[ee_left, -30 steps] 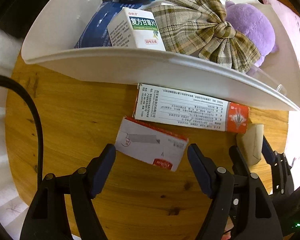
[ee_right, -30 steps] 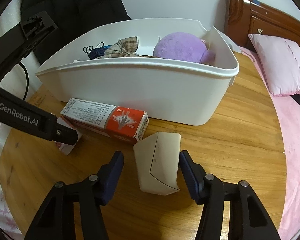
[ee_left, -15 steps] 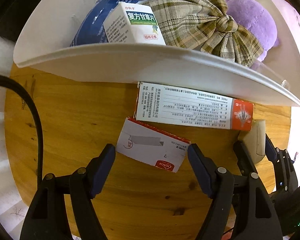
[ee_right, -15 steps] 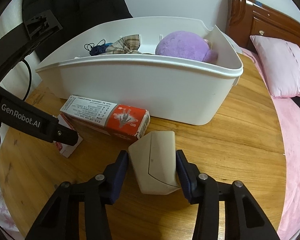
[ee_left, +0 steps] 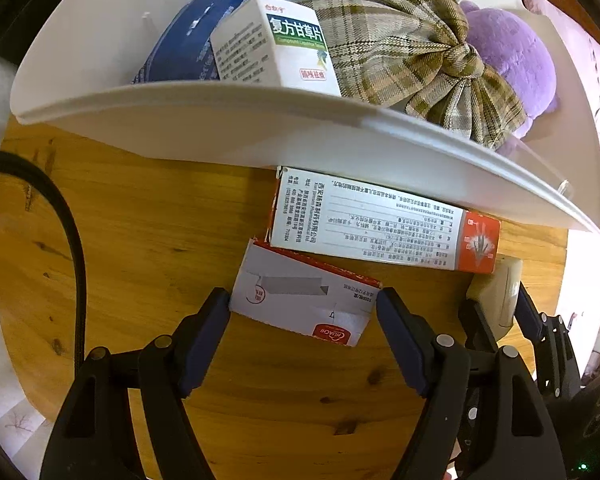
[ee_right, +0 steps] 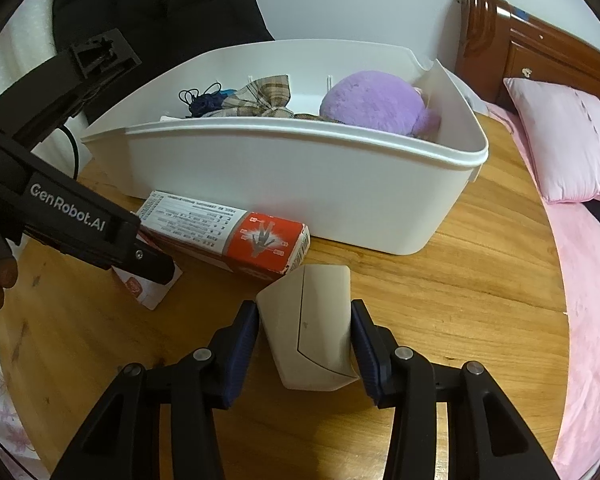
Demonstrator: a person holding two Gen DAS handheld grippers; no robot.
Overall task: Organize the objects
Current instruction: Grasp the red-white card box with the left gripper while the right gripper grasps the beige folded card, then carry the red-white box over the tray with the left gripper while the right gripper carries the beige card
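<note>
A white bin (ee_left: 204, 120) (ee_right: 340, 184) stands on the round wooden table. It holds a purple plush (ee_right: 372, 100), a plaid bow (ee_left: 412, 52), a white medicine box (ee_left: 276, 48), a blue pack and a dark blue cord. A long white and red box (ee_left: 380, 224) (ee_right: 228, 236) lies against the bin. A small white and red box (ee_left: 304, 300) lies in front of it, between the fingers of my open left gripper (ee_left: 302, 308). My right gripper (ee_right: 304, 320) is shut on a beige wedge-shaped object (ee_right: 312, 328), also visible in the left wrist view (ee_left: 496, 296).
The table (ee_right: 460, 280) has bare wood to the right of the bin. A bed with a pink pillow (ee_right: 560, 144) and a wooden headboard lies beyond the table's right edge. A black cable (ee_left: 60, 216) crosses the table's left side.
My right gripper has closed onto the beige object. My left gripper has moved forward so its open fingers flank the small white and red box.
</note>
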